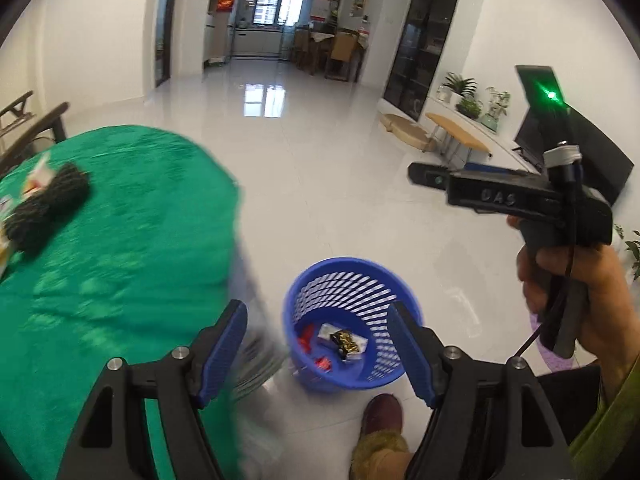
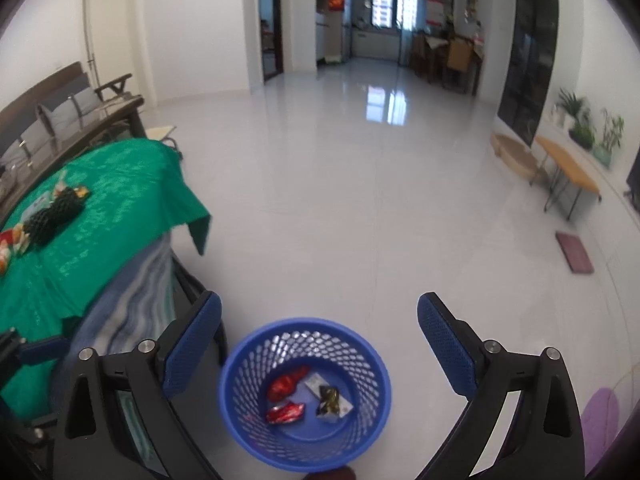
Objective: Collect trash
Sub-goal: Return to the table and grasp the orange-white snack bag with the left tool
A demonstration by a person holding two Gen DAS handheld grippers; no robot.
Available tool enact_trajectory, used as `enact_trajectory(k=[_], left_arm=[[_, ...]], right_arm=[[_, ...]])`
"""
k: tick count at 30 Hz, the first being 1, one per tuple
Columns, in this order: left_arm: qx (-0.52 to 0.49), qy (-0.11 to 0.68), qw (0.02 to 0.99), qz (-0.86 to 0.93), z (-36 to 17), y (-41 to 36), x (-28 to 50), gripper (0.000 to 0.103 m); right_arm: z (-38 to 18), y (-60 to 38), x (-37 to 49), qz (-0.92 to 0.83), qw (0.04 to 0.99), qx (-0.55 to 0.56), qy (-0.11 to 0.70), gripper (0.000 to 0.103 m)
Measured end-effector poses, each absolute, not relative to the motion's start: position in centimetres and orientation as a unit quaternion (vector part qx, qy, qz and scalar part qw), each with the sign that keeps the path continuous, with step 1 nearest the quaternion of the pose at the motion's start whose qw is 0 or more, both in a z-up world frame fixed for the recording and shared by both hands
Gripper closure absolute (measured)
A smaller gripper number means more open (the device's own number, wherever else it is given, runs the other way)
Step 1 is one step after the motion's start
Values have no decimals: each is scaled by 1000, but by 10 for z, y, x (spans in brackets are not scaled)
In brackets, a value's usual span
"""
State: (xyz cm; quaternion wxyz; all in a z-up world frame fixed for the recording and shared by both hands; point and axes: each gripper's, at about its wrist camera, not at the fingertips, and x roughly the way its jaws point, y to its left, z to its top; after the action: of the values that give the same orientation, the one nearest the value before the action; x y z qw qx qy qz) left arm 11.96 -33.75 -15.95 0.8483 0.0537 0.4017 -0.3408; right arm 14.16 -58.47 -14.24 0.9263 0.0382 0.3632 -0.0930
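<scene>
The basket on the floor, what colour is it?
The basket is blue, with perforated walls. The right wrist view shows it best.

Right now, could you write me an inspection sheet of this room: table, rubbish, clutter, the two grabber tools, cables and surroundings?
Surface: table under green cloth, cloth corner hanging over the edge.
Job's things: blue plastic mesh bin on the floor, holding red wrappers and a white packet.
Clutter: black netted bundle and colourful packets remain on the cloth.
Grippers: left gripper open, empty; right gripper open, empty, above the bin.
Cables: black cable on the right tool.
Surroundings: glossy white tile floor, wooden bench, potted plants.
</scene>
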Motion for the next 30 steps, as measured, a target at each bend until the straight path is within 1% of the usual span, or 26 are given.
enact_trajectory(k=[5,9,13,17,19,22,26,30], left_arm=[[49,413,872,-260,-170,-254,126,29],[30,418,888,-188,-175,-182,134,29],[16,424,898,-115,-180,-111,139,29],[-2,432,899,-74,-182,-65,147,29],[-13,433,899,-62,-179,-52,147,29],[-41,431,900,-46,-170,-33,161,29],[-63,422,904,-25,-146,-19,202,29],[-57,453,890,0,-153,-20,258,29]], right_arm=[[-129,-507,150,-36,942,8,335,3],[-135,-433,161,38,943,7,330,3],[-159,-357,171,123,924,1,361,3],[-181,-300,179,172,907,-36,384,3],[-195,-280,184,187,897,-56,398,3],[-199,-264,184,188,895,-86,395,2],[-201,-253,192,202,891,-93,396,1],[-202,-249,192,205,887,-105,399,1]])
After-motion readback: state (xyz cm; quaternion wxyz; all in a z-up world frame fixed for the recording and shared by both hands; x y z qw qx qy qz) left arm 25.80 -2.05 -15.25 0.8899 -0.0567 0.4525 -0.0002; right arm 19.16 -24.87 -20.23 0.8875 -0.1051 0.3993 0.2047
